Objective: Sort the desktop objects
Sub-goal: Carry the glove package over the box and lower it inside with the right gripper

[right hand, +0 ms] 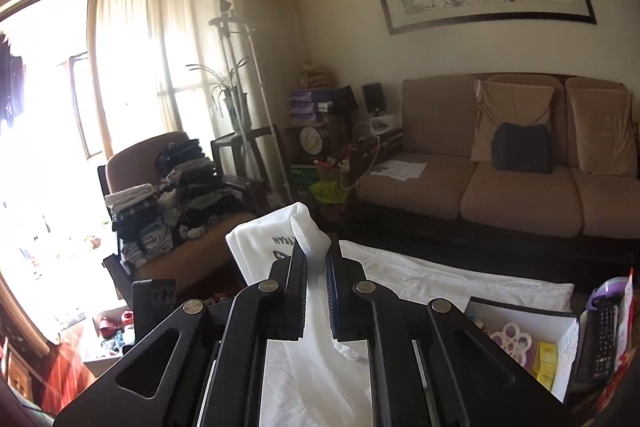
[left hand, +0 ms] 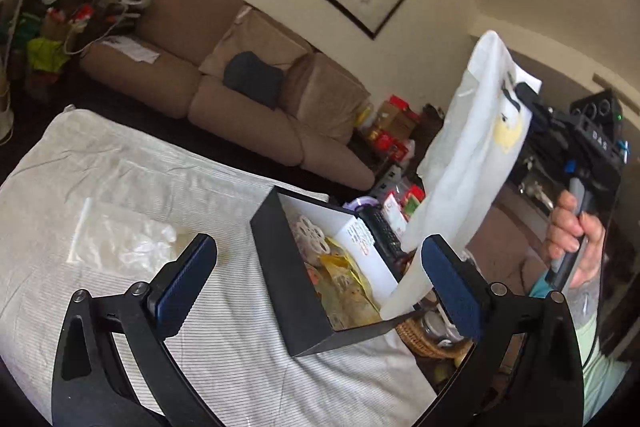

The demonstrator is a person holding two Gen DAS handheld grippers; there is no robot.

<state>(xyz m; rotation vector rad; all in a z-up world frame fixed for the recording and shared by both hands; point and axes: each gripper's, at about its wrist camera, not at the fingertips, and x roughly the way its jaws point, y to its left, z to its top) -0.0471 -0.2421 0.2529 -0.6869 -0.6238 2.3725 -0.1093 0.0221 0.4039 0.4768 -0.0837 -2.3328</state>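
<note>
A white plastic bag (left hand: 468, 155) with dark print and a yellow mark hangs in the air at the right, its lower end over the black box (left hand: 288, 291). My right gripper (left hand: 526, 99) is shut on the bag's top edge, and a hand (left hand: 576, 231) holds the gripper's handle. In the right wrist view the right gripper (right hand: 316, 255) pinches the white plastic bag (right hand: 320, 359), which drapes down between its fingers. My left gripper (left hand: 320, 267) stands open with nothing in it, just in front of the box. A clear zip bag (left hand: 120, 239) lies on the striped cloth to the left.
The box (right hand: 568, 343) has a white inside and holds several small items, among them a white flower-shaped piece (left hand: 310, 233). A woven basket (left hand: 428, 341) and a remote (right hand: 602, 343) sit beyond the table's right edge. A brown sofa (left hand: 240, 99) stands behind.
</note>
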